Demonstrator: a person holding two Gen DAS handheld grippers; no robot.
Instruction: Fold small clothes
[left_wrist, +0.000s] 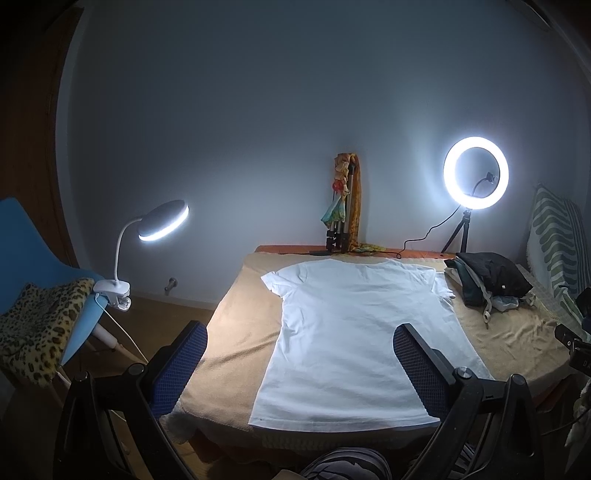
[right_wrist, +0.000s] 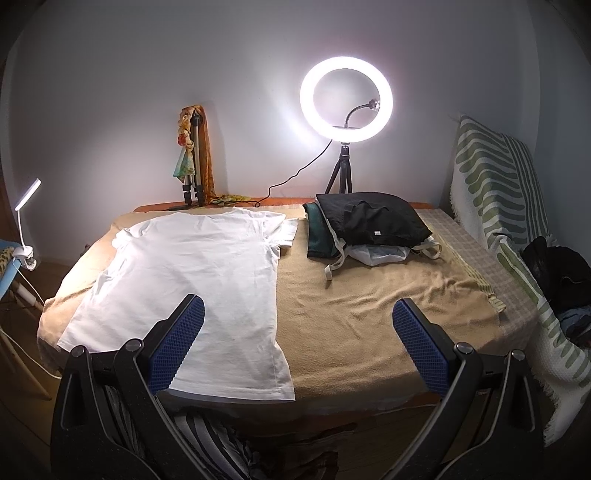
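A white T-shirt (left_wrist: 354, 332) lies flat on the tan blanket (left_wrist: 236, 332) covering the table, collar at the far end, hem at the near edge. It also shows in the right wrist view (right_wrist: 184, 277), left of centre. My left gripper (left_wrist: 299, 332) is open and empty, raised above the near hem. My right gripper (right_wrist: 299, 306) is open and empty, above the shirt's near right side and the bare blanket (right_wrist: 369, 314).
A pile of dark and light clothes (right_wrist: 369, 229) sits at the far right of the table. A ring light (right_wrist: 345, 99) and a tripod with scarves (right_wrist: 194, 155) stand at the back. A clip lamp (left_wrist: 162, 221) sits on a blue chair (left_wrist: 37, 251) at left. A striped cushion (right_wrist: 495, 192) leans at right.
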